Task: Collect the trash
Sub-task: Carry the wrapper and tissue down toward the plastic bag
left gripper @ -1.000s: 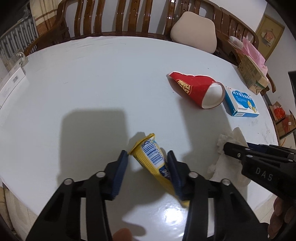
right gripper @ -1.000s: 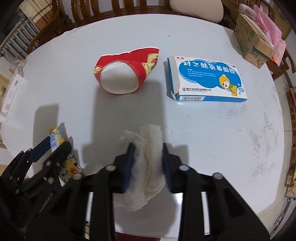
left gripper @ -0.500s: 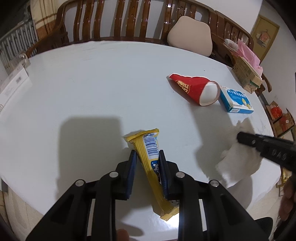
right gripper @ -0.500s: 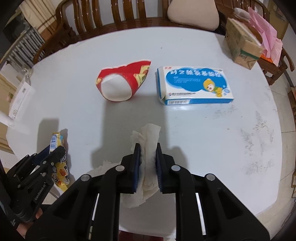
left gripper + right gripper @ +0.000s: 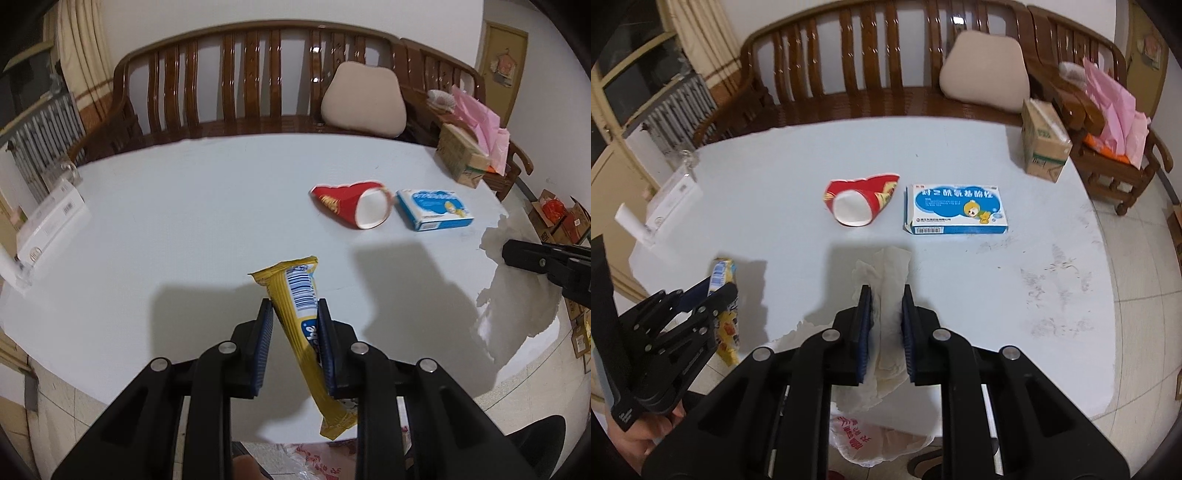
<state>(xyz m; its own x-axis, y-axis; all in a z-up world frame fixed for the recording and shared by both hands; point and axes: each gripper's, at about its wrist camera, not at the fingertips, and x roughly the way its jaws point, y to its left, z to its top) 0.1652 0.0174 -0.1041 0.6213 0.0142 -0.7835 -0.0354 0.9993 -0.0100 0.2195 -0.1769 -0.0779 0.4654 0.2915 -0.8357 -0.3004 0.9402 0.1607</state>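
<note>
My left gripper point(image 5: 293, 308) is shut on a yellow snack wrapper point(image 5: 297, 291) with a barcode, lifted clear of the white round table point(image 5: 184, 206); its tail hangs below the pads. The same wrapper point(image 5: 724, 277) shows in the right wrist view inside the left gripper point(image 5: 716, 286). A crumpled white tissue point(image 5: 886, 273) hangs above the table's near edge with my right gripper point(image 5: 885, 295) shut on it. From the left wrist view the tissue point(image 5: 517, 295) dangles under the right gripper's black fingers point(image 5: 532, 258). A squashed red paper cup point(image 5: 860, 203) and a blue medicine box point(image 5: 956, 210) lie mid-table.
A wooden bench point(image 5: 849, 74) with a beige cushion point(image 5: 986, 70) runs behind the table. A cardboard box point(image 5: 1045, 144) stands at the table's far right edge. A white plastic bag with red print point(image 5: 871, 439) lies on the floor below the near edge. A white box point(image 5: 48, 225) sits left.
Both grippers closed, the left on the wrapper and the right on the tissue, then rose and pulled back toward the table's near edge, lifting both items off the surface.
</note>
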